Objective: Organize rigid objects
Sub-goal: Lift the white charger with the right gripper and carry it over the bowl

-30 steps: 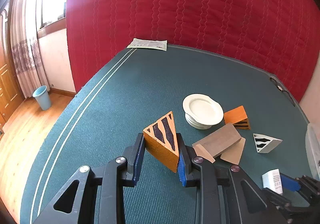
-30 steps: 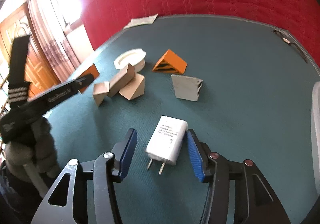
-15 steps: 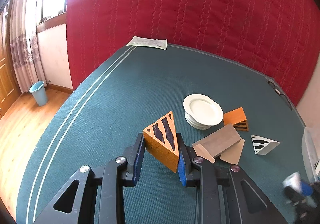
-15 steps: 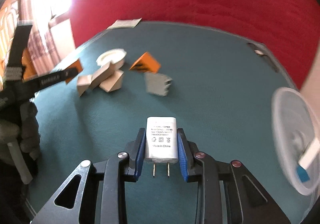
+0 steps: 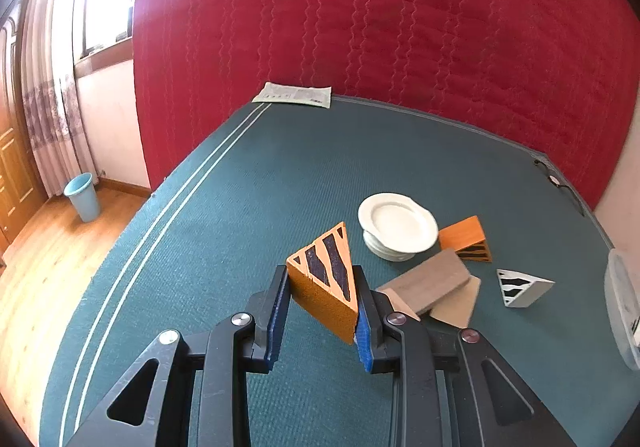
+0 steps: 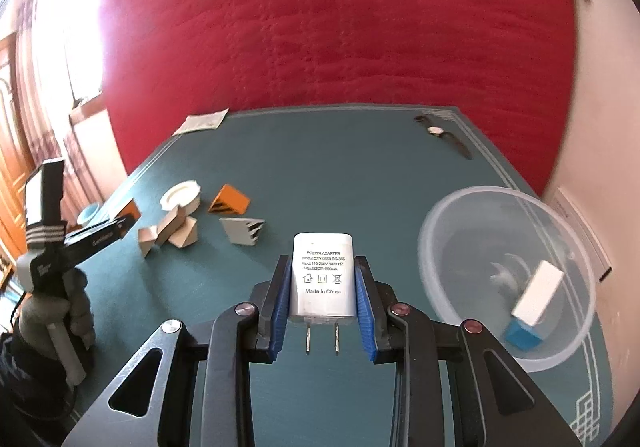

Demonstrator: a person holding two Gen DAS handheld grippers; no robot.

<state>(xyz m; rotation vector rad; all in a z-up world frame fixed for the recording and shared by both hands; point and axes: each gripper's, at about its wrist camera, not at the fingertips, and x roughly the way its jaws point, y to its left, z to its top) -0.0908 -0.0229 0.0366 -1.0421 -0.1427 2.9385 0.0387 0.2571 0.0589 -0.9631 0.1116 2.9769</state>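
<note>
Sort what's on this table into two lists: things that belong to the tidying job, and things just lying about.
Job: striped orange wedge in the left gripper; power adapter in the right gripper; clear bowl; plate; loose blocks.

Lying about: folded paper; wristwatch; blue bin.

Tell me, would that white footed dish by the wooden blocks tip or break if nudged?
The white footed dish looks glazed ceramic, so it is probably stiff, breakable and slick. Its rim overhangs a narrower foot, so a push on the rim might tip it. The green table cloth looks ribbed, so it might catch rather than slide.
</note>
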